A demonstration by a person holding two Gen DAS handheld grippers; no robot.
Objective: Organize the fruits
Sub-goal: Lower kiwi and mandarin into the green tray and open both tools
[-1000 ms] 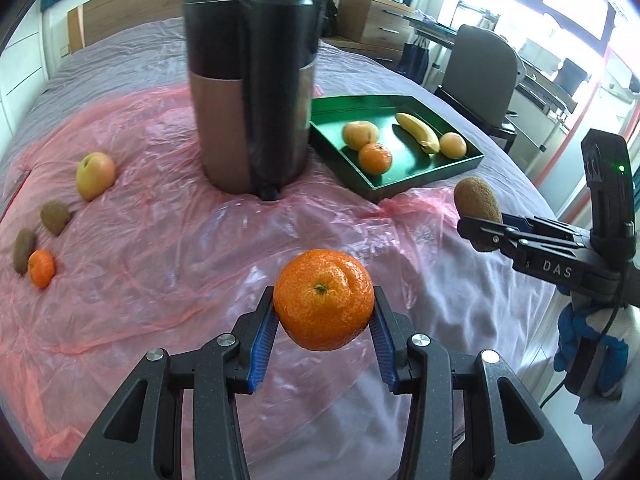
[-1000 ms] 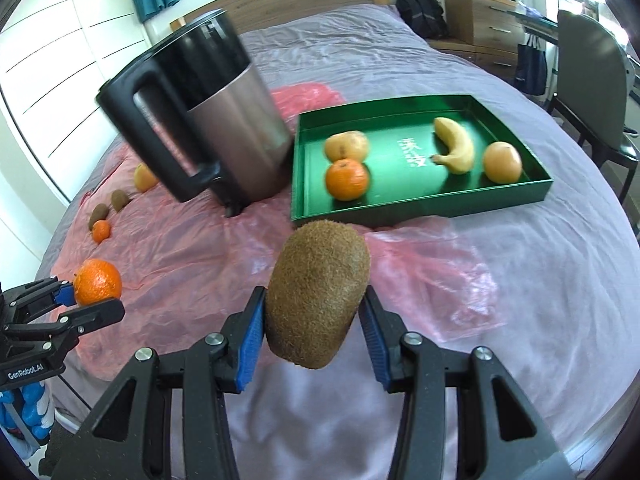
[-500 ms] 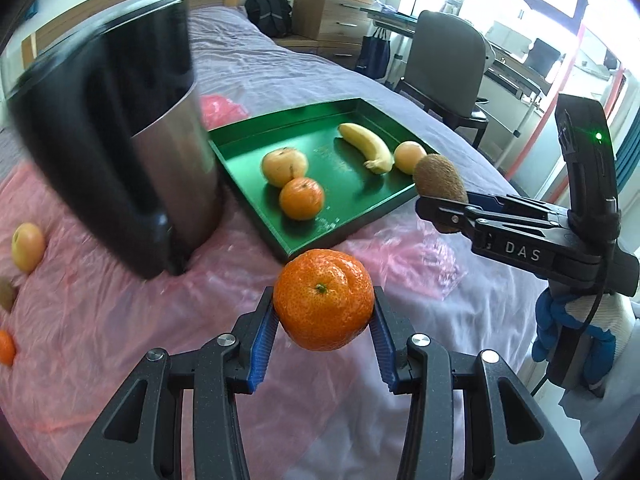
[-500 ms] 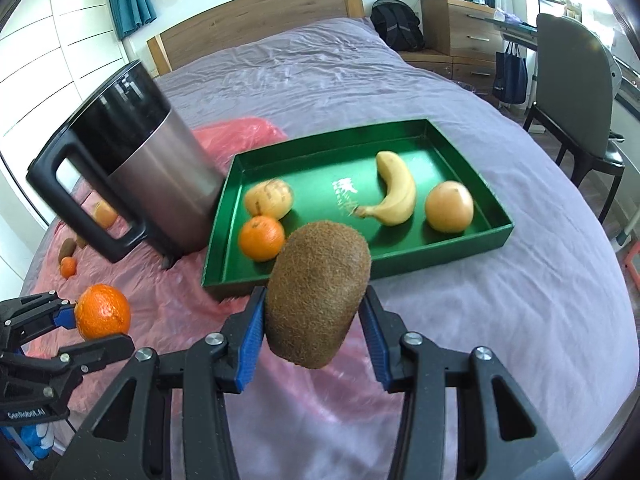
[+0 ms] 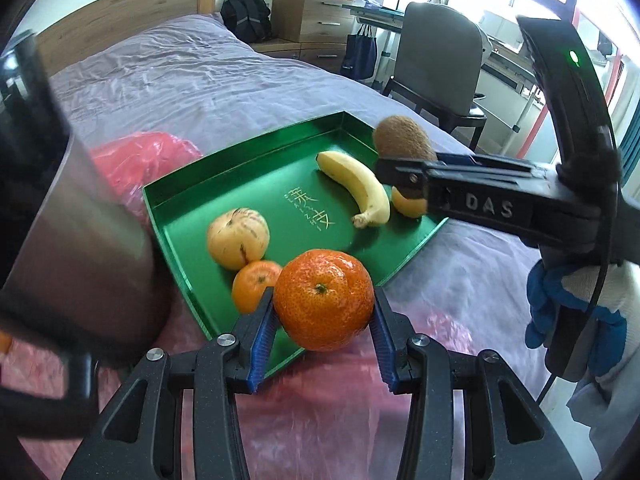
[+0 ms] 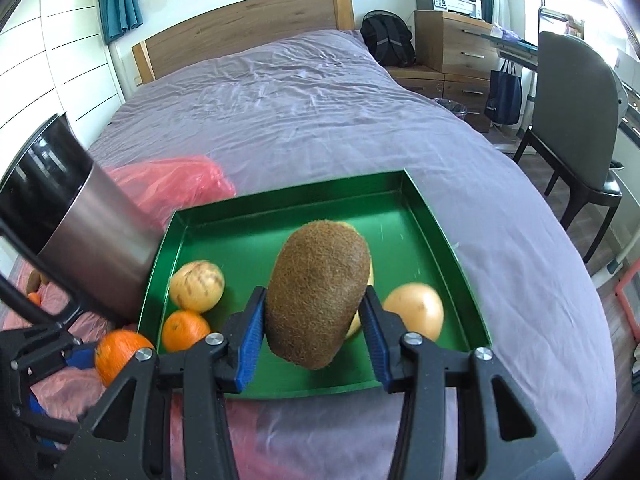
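Note:
My left gripper is shut on a tangerine, held above the near corner of the green tray. My right gripper is shut on a brown kiwi and hangs over the tray; it also shows in the left wrist view over the tray's right side. In the tray lie a pale striped fruit, a small tangerine, a banana and a yellow-orange fruit.
A steel and black kettle stands close left of the tray on pink plastic sheet over the purple bed. More small fruit lies far left. A chair stands right of the bed.
Both grippers have moved forward and right toward the tray, each still holding its fruit. The right gripper now hangs over the tray; the left has reached its near corner.

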